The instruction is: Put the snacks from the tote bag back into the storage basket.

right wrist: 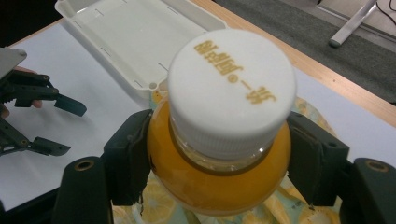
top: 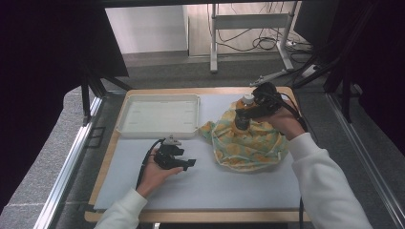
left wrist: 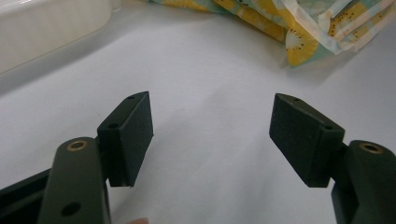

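Right gripper (right wrist: pixel 219 163): jaws pinch the bottle (right wrist: pixel 219 177) on its shoulder just under the white cap (right wrist: pixel 232 88), one pad on each side, both pressing on the orange-filled body. Cap has gold print on top and faces the gripper's camera. In the high view the right gripper (top: pixel 244 117) holds the bottle (top: pixel 246 102) over the far edge of the fruit-print cloth (top: pixel 248 143), white cap up. Cloth is bunched in a heap on the right half of the white mat (top: pixel 200 186), yellow slices on pale green.

Left gripper (left wrist: pixel 212 135): jaws spread wide, nothing between the pads, only bare mat under them. Edge of the cloth (left wrist: pixel 299 28) lies ahead of it, apart from the pads. In the high view the left gripper (top: pixel 187 163) sits low over the mat, left of the cloth, jaws pointing toward it, held in the left hand (top: pixel 155 174).

White tray (top: pixel 157 115) sits at the far left of the mat, just beside the cloth's left corner. Mat lies on a wooden table (top: pixel 102 176).
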`<state>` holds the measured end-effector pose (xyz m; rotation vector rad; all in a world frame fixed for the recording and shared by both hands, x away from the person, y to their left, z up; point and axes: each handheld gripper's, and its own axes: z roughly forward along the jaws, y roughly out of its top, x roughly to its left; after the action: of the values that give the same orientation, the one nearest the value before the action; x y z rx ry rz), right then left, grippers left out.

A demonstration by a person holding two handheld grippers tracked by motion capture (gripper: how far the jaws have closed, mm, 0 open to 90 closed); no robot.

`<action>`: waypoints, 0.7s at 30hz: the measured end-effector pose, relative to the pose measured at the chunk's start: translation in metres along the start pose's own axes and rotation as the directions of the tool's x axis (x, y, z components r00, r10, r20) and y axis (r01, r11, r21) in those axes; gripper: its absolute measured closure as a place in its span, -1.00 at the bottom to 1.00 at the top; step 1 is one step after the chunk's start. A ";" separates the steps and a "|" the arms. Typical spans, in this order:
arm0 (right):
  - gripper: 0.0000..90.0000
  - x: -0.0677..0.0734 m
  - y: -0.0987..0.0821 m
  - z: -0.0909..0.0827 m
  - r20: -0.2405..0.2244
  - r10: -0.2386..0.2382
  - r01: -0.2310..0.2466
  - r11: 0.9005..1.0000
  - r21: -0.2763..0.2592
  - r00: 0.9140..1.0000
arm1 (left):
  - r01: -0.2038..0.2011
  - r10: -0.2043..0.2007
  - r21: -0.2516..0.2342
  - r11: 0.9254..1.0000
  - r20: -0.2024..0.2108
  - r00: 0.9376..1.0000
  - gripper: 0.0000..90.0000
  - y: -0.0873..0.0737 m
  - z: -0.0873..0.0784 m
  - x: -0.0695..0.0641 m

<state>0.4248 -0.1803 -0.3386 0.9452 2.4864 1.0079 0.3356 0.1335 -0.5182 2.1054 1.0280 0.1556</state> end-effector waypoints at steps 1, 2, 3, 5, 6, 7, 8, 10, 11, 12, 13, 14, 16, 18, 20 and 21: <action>-0.33 0.000 0.001 0.001 -0.003 -0.007 0.007 1.000 -0.001 1.000 | -0.001 0.001 0.001 1.000 0.000 1.000 -0.32 0.000 0.000 0.000; -0.33 0.001 0.001 0.002 -0.006 -0.008 0.008 1.000 -0.001 1.000 | -0.002 0.002 0.003 1.000 0.001 1.000 -0.32 0.000 0.000 0.000; -0.33 0.002 0.003 0.003 -0.005 -0.015 0.015 1.000 0.001 1.000 | -0.002 0.002 0.003 1.000 0.000 1.000 -0.32 0.000 0.000 0.000; -0.33 0.004 0.005 0.004 -0.007 -0.016 0.016 1.000 -0.002 1.000 | -0.001 0.001 0.002 1.000 0.001 1.000 -0.32 0.000 0.000 0.000; -0.33 0.004 0.006 0.004 -0.011 -0.018 0.018 1.000 -0.003 1.000 | -0.001 0.001 0.002 1.000 0.001 1.000 -0.32 0.000 0.000 0.000; -0.33 0.004 0.007 0.004 -0.013 -0.019 0.019 1.000 -0.004 1.000 | 0.001 -0.001 0.000 1.000 0.001 1.000 -0.32 0.000 0.000 0.000; -0.33 0.005 0.008 0.005 -0.017 -0.017 0.017 1.000 -0.007 1.000 | 0.002 -0.002 -0.001 1.000 0.002 1.000 -0.32 0.000 0.000 0.000; -0.33 0.007 0.010 0.005 -0.018 -0.020 0.020 1.000 -0.010 1.000 | 0.004 -0.004 -0.001 1.000 0.004 1.000 -0.32 0.000 -0.001 0.001; -0.33 0.007 0.011 0.005 -0.019 -0.021 0.021 1.000 -0.011 1.000 | 0.004 -0.004 -0.002 1.000 0.003 1.000 -0.32 0.000 -0.001 0.001; -0.33 0.008 0.013 0.005 -0.020 -0.024 0.023 1.000 -0.014 1.000 | 0.005 -0.005 -0.002 1.000 0.003 1.000 -0.32 0.000 -0.001 0.001; -0.33 0.009 0.014 0.005 -0.021 -0.026 0.025 1.000 -0.015 0.999 | 0.005 -0.005 -0.002 1.000 0.004 1.000 -0.32 0.000 0.000 0.001; -0.33 0.009 0.015 0.005 -0.022 -0.028 0.027 0.999 -0.018 0.999 | 0.004 -0.004 0.000 1.000 0.005 1.000 -0.32 0.000 0.000 0.001; -0.33 0.011 0.017 0.006 -0.024 -0.032 0.031 0.999 -0.020 0.999 | 0.005 -0.005 0.000 1.000 0.007 1.000 -0.32 0.000 -0.001 0.001; -0.33 0.012 0.019 0.007 -0.026 -0.032 0.032 0.999 -0.024 0.999 | 0.005 -0.005 0.000 1.000 0.007 1.000 -0.32 0.000 -0.001 0.002; -0.33 0.012 0.021 0.007 -0.029 -0.033 0.033 0.999 -0.025 0.999 | 0.005 -0.005 0.000 1.000 0.004 1.000 -0.32 0.000 -0.002 0.003; -0.33 0.013 0.022 0.008 -0.032 -0.036 0.035 0.999 -0.026 0.999 | 0.007 -0.007 0.000 1.000 0.005 1.000 -0.32 0.000 -0.002 0.003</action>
<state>0.4295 -0.1556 -0.3291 0.8809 2.5010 1.0492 0.3366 0.1368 -0.5171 2.1007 1.0325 0.1475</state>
